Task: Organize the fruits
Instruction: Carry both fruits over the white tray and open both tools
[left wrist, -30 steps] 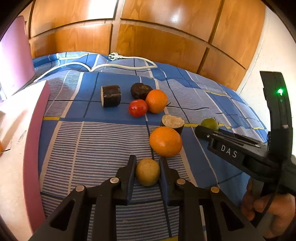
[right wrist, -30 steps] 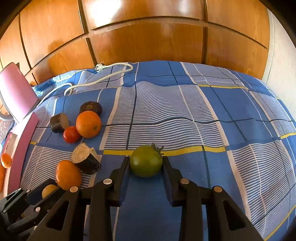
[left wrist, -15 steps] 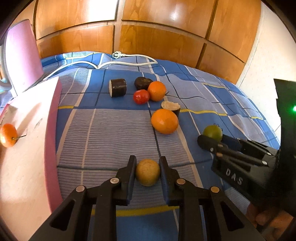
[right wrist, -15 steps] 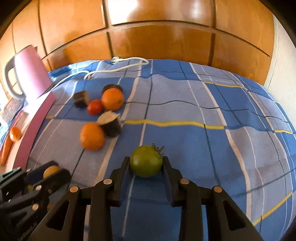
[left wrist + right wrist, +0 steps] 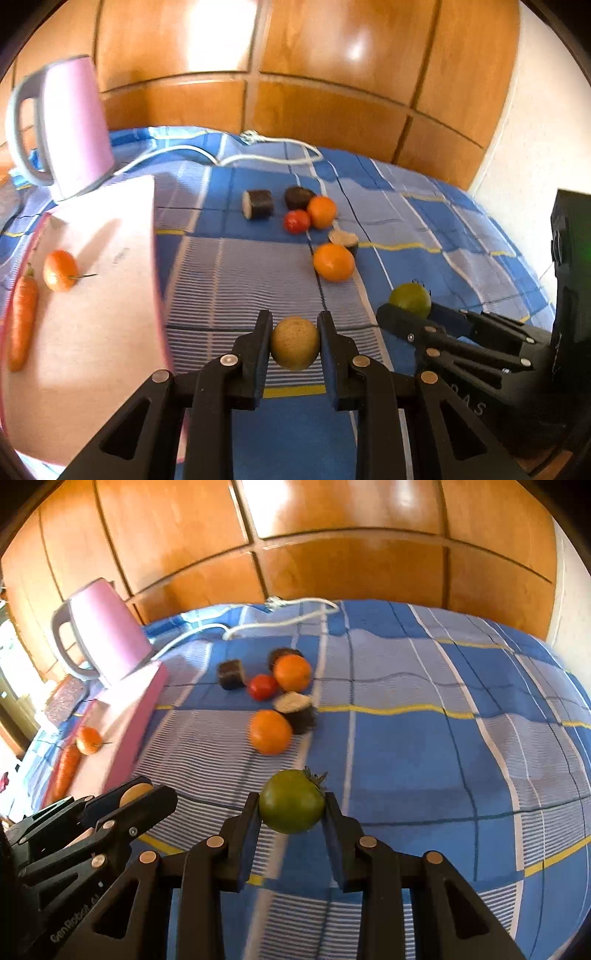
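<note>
Resting on pink board (image 5: pixel 110 332): carrot (image 5: pixel 22 321), orange tomato (image 5: pixel 59 270).

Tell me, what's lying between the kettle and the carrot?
A small orange fruit with a thin stalk, lying on the pink board between the kettle and the carrot. The left wrist view shows it best.

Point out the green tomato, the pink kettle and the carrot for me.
green tomato (image 5: pixel 291 801), right wrist view, middle of its front skin.
pink kettle (image 5: pixel 75 122), left wrist view, middle of its body.
carrot (image 5: pixel 23 325), left wrist view, middle of its length.
</note>
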{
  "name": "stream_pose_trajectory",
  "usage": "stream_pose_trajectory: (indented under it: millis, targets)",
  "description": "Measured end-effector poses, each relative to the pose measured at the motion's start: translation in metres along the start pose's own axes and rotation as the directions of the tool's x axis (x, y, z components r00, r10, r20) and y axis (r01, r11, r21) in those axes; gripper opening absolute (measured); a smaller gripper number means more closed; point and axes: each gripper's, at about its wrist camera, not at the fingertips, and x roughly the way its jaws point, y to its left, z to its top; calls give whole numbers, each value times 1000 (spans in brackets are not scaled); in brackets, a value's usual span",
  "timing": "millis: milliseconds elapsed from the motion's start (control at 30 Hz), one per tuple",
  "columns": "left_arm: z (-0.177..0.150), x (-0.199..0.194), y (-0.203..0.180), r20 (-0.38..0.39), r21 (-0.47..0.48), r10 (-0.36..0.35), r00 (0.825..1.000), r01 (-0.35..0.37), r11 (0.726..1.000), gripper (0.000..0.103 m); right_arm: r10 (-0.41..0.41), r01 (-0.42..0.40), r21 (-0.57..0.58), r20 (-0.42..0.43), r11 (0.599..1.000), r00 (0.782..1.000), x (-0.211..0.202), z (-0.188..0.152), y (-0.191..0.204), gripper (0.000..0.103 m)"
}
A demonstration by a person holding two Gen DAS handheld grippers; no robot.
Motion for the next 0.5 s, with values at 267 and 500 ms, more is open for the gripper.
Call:
stream_pose_trajectory:
  millis: [267, 500]
  targets:
    - [13, -41, 35, 94, -77, 57, 994, -50, 996, 25, 80, -77, -118, 20, 990, 997, -11, 12, 47, 33]
    - [20, -58, 83, 117, -182, 144, 983, -122, 976, 25, 178, -177, -209, -17, 962, 984, -11, 18, 93, 33]
